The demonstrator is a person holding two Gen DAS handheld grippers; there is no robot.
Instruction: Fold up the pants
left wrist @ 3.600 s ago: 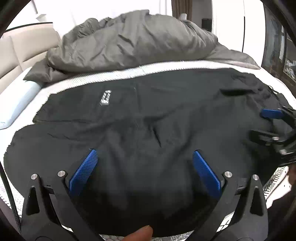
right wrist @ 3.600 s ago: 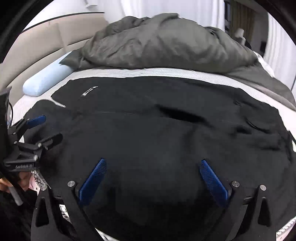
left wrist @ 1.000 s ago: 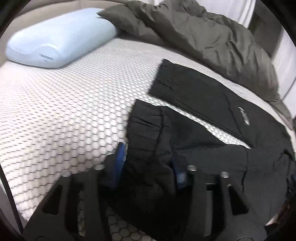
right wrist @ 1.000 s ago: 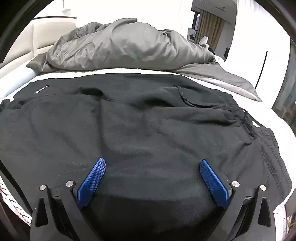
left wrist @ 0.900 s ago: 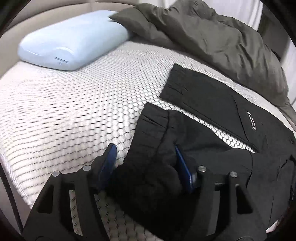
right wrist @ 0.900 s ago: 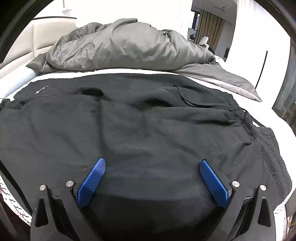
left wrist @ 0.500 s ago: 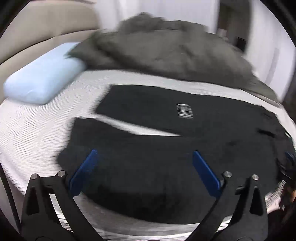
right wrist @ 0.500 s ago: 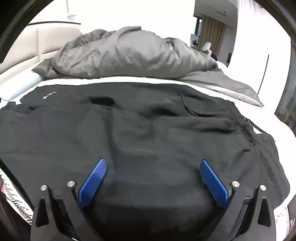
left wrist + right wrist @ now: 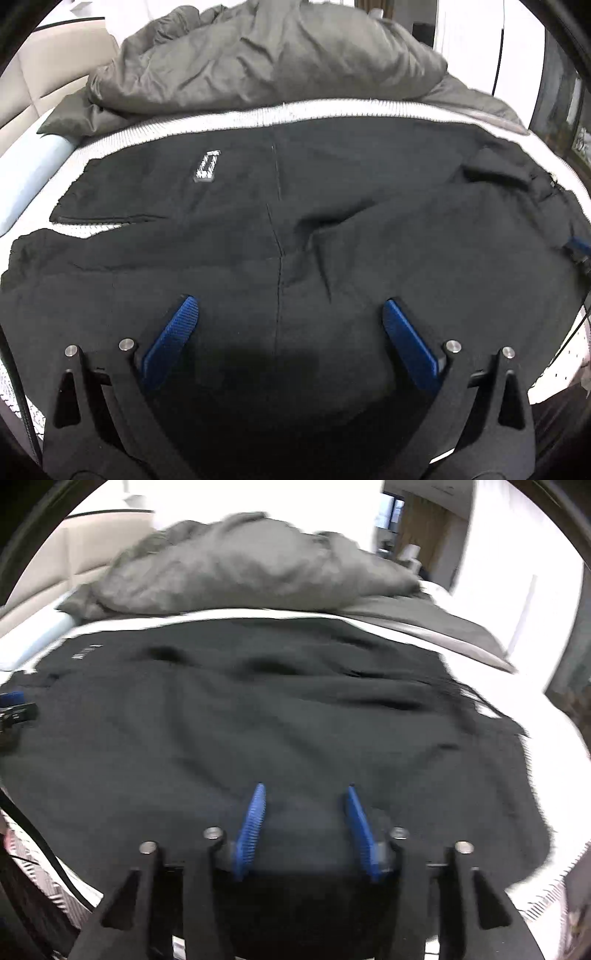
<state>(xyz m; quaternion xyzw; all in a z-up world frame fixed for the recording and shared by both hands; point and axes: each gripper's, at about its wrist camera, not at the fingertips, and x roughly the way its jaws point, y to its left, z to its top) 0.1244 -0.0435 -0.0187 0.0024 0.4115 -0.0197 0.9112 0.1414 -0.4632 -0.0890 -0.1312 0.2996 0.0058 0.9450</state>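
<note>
Black pants [image 9: 295,229] lie spread flat across the white bed, legs to the left, a white logo [image 9: 207,165] on the far leg. They fill the right wrist view too [image 9: 280,720]. My left gripper [image 9: 288,328] is open over the near leg, pads wide apart. My right gripper [image 9: 303,812] hovers over the near edge of the pants nearer the waist, its blue pads half closed with black cloth between them; whether they grip it is unclear. The right gripper's tip shows at the left wrist view's right edge [image 9: 578,247].
A crumpled grey duvet [image 9: 258,55] is piled along the far side of the bed. A pale blue pillow [image 9: 22,181] lies at the far left by the beige headboard [image 9: 48,70]. The mattress edge [image 9: 561,362] runs close in front of me.
My left gripper let go of the leg cuff, opened wide and swung back over the middle of the pants. My right gripper's jaws have narrowed from wide open to half closed.
</note>
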